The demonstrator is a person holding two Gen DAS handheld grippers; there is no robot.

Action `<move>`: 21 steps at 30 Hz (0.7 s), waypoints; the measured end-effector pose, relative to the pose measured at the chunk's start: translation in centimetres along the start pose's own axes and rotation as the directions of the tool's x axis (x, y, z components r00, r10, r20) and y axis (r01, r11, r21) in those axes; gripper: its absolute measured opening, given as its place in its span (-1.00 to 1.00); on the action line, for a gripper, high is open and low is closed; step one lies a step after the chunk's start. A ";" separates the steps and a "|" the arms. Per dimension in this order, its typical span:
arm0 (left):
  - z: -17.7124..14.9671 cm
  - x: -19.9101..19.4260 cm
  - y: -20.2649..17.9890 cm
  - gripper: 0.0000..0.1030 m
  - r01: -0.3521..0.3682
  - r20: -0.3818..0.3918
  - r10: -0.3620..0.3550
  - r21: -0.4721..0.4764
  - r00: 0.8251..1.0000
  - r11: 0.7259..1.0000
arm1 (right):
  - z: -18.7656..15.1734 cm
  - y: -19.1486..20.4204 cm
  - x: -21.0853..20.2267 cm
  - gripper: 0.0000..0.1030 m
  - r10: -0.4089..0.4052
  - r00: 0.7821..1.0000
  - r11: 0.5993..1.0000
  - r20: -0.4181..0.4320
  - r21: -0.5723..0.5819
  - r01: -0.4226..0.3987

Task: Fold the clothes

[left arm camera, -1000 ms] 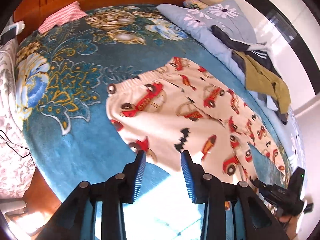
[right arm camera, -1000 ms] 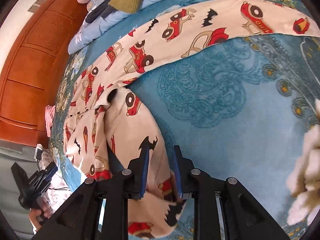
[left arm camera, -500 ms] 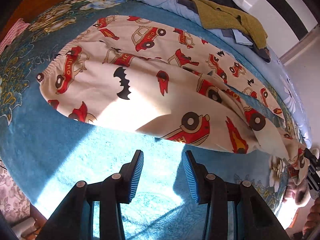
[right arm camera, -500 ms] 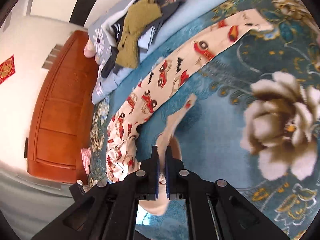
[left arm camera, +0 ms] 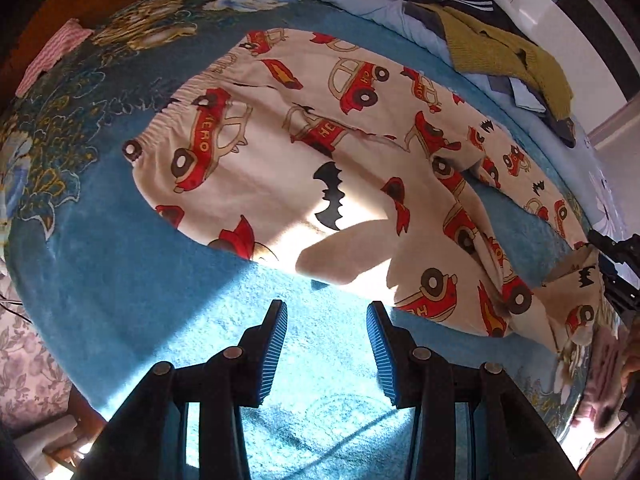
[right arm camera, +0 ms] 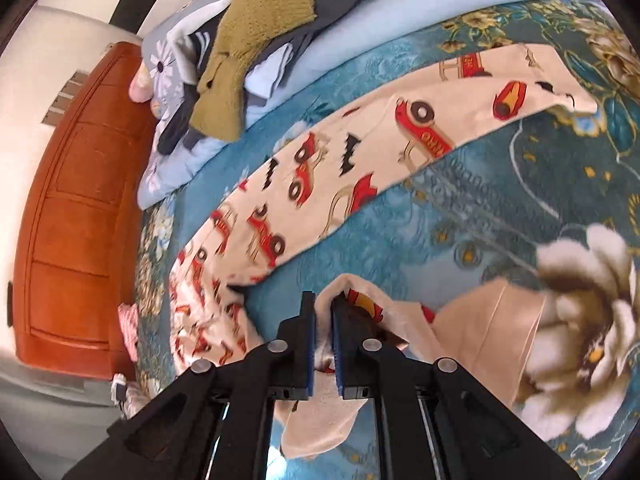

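Observation:
Cream pajama pants (left arm camera: pixel 320 152) printed with red cars and black bats lie spread on a blue floral blanket (left arm camera: pixel 132 264). Their waistband is at the upper left of the left wrist view, the legs run right. My left gripper (left arm camera: pixel 327 312) is open and empty, just short of the pants' near edge. My right gripper (right arm camera: pixel 323 304) is shut on the near leg's cuff (right arm camera: pixel 362 300) and holds it lifted off the blanket. The other leg (right arm camera: pixel 400 152) lies flat and straight across the right wrist view. The right gripper also shows at the far right of the left wrist view (left arm camera: pixel 612 264).
A pile of clothes with a mustard knit sweater (right arm camera: pixel 252 48) and dark garments sits on a pale blue quilt (right arm camera: pixel 360 32) at the far side. A wooden headboard (right arm camera: pixel 76 216) stands at the left. A pink striped cloth (left arm camera: pixel 52 54) lies near it.
My right gripper closed on the near leg's cuff and has carried it toward the foot of the bed, pulling the leg out. My left gripper backed off the pants and stayed open.

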State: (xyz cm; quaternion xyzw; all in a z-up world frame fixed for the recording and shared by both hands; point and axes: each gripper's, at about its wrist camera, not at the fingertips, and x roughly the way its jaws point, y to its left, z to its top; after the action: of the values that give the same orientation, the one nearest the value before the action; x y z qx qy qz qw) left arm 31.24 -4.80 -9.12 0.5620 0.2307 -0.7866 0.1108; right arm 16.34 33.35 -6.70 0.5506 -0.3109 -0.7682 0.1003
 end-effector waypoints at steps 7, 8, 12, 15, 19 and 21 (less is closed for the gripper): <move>3.0 -0.2 7.1 -0.12 -0.069 0.032 0.075 -0.164 0.997 0.984 | -0.2 -2.5 -3.7 -0.10 0.106 0.992 0.994 0.073 -0.037 -0.103; 3.4 -0.1 7.9 -0.12 -0.078 0.035 0.085 -0.182 0.996 0.980 | -0.5 -3.4 -4.6 -0.10 0.081 0.992 0.996 0.096 -0.036 -0.078; 5.0 0.8 10.0 -0.12 -0.080 0.037 0.091 -0.229 0.995 0.970 | -2.9 -7.1 -6.4 -0.10 -0.039 0.996 0.998 0.082 -0.040 0.042; 5.9 1.5 10.7 -0.12 -0.067 0.042 0.080 -0.260 0.996 0.963 | -5.4 -7.9 -5.6 -0.10 -0.053 0.999 0.993 -0.002 -0.110 0.053; 6.8 2.3 11.2 -0.12 -0.050 0.044 0.066 -0.293 0.997 0.955 | -8.4 -5.5 -3.8 -0.10 -0.155 0.988 0.936 -0.022 -0.324 0.140; 7.2 2.7 10.7 -0.12 -0.036 0.050 0.053 -0.304 0.997 0.952 | -9.3 -4.2 -2.8 -0.10 -0.184 0.983 0.896 -0.021 -0.414 0.159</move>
State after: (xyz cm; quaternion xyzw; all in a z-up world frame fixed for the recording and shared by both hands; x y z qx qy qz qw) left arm 28.94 -17.39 -12.30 0.5206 0.3323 -0.7552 0.2199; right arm 26.58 34.59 -8.84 0.5653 -0.0898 -0.8053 0.1547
